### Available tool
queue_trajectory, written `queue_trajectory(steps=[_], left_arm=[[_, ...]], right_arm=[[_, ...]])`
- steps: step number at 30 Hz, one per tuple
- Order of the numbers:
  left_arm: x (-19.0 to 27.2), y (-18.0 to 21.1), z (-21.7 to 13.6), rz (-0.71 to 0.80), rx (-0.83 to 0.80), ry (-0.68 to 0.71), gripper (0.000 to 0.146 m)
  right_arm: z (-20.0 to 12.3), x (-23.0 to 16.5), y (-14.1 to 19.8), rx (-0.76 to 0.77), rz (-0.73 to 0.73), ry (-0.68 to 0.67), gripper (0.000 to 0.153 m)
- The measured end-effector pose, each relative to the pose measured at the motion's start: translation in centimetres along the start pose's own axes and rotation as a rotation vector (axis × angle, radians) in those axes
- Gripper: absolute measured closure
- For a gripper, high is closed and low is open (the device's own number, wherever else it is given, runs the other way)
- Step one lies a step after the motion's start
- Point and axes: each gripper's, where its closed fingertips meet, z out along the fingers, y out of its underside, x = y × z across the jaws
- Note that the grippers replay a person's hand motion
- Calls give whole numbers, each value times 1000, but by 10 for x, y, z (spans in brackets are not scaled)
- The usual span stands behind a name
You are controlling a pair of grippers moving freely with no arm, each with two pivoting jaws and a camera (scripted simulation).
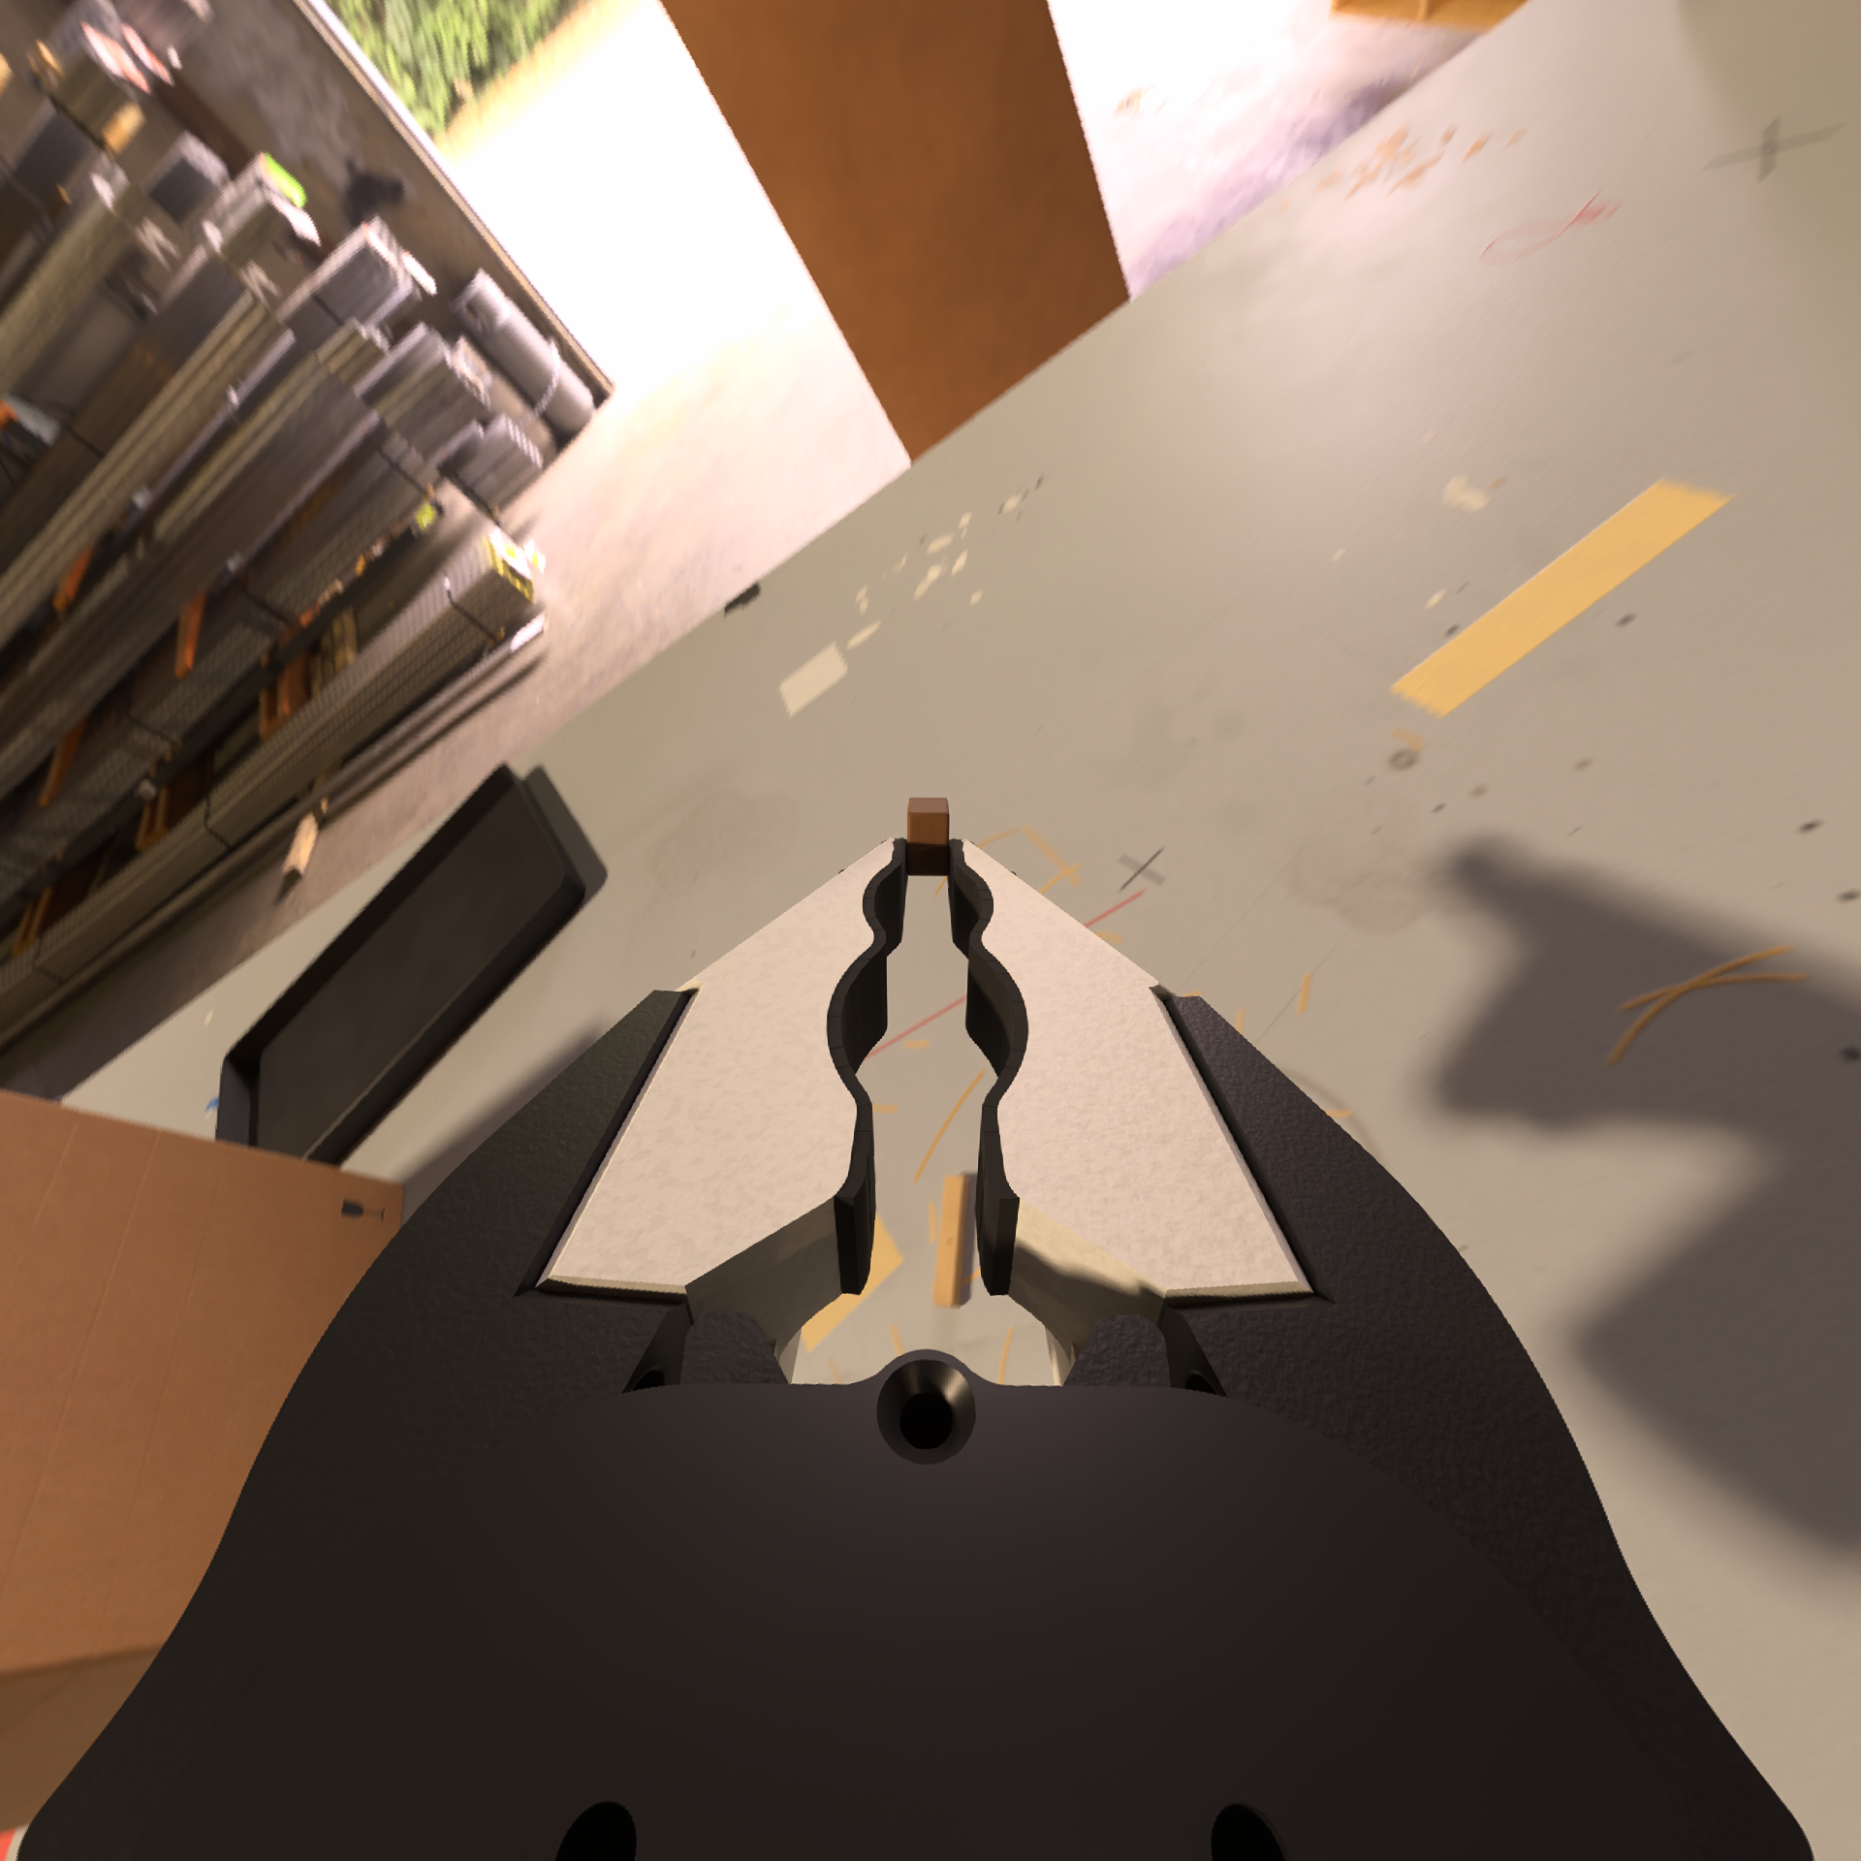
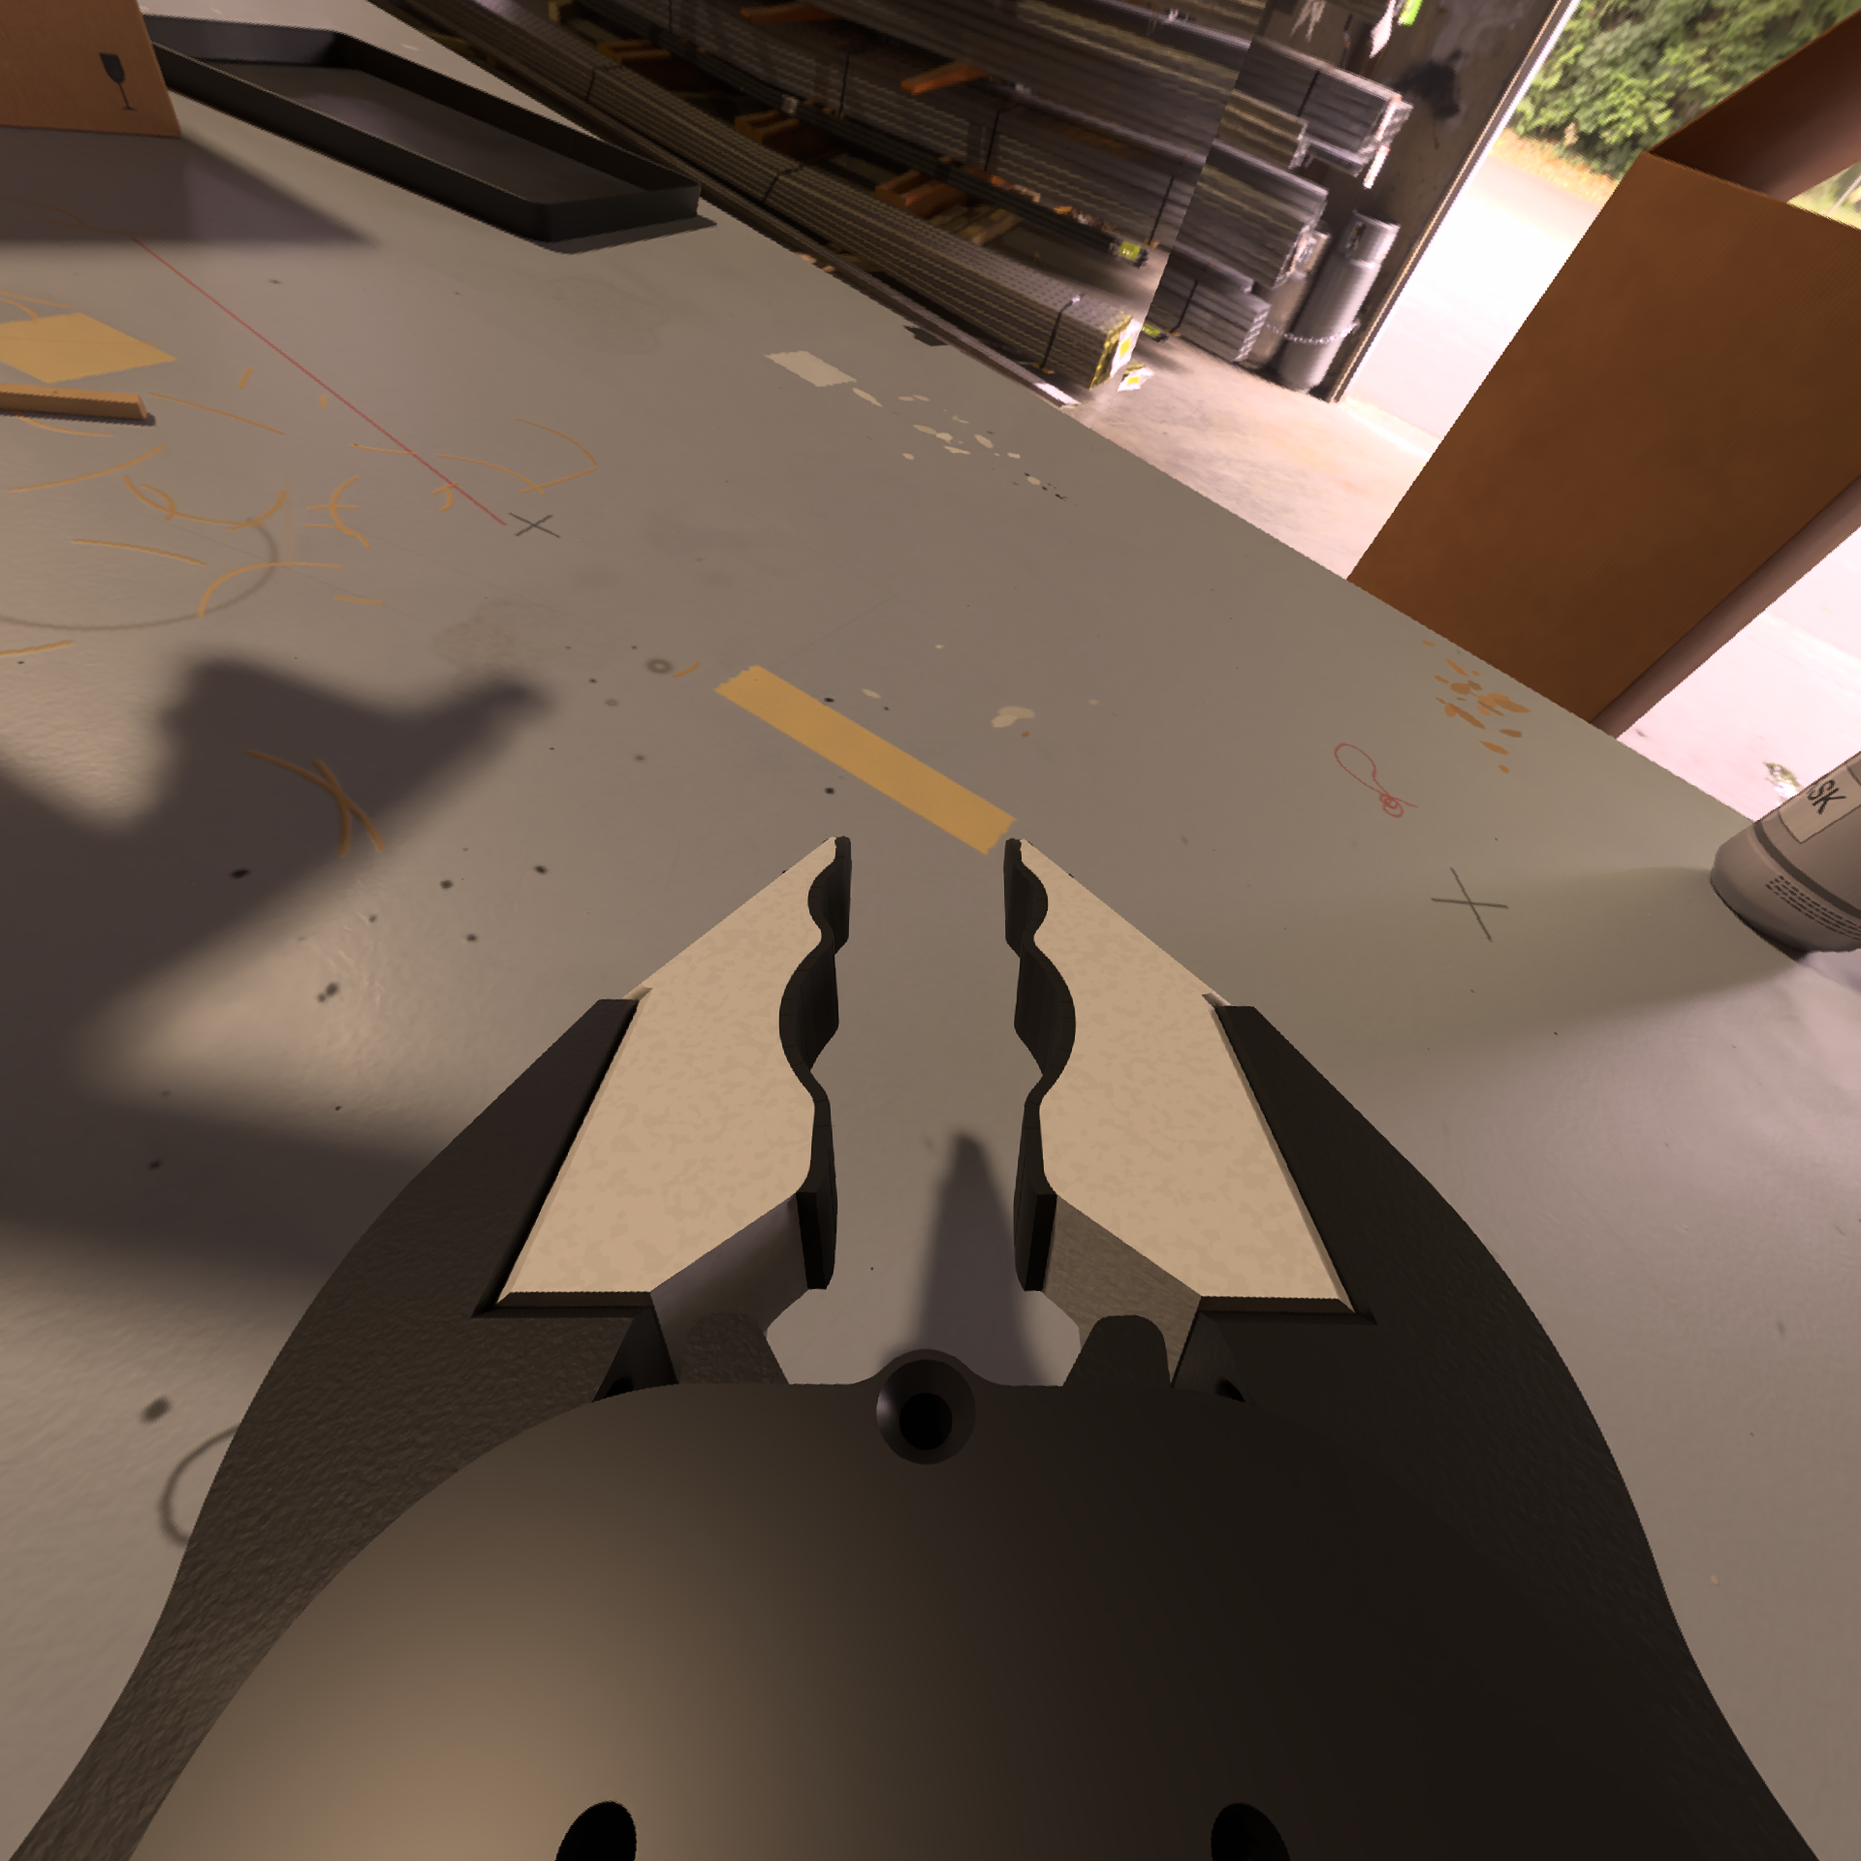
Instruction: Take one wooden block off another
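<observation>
In the left wrist view my left gripper (image 1: 927, 858) is shut on a small brown wooden block (image 1: 927, 821), pinched between its fingertips and held above the grey table (image 1: 1309, 504). A longer pale wooden block (image 1: 951, 1241) lies flat on the table below, seen through the gap between the fingers. It also shows at the far left of the right wrist view (image 2: 76, 403). My right gripper (image 2: 927, 851) is open and empty, low over the table near a strip of yellow tape (image 2: 866, 757).
A black tray (image 1: 403, 967) lies at the table's edge, also seen in the right wrist view (image 2: 423, 151). Cardboard boxes stand at the corner (image 1: 151, 1360) and beyond the far edge (image 2: 1611, 453). A grey shoe-like object (image 2: 1793, 876) sits at the right edge.
</observation>
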Motion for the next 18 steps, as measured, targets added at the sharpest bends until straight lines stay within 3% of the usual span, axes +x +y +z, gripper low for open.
queue_trajectory(steps=[11,18], left_arm=[[89,-76,-18,-36,233,158,139],[167,-113,-16,-214,405,449,139]], right_arm=[[-3,-3,-6,32,2,-19,121],[-23,-36,-38,228,35,-268,121]])
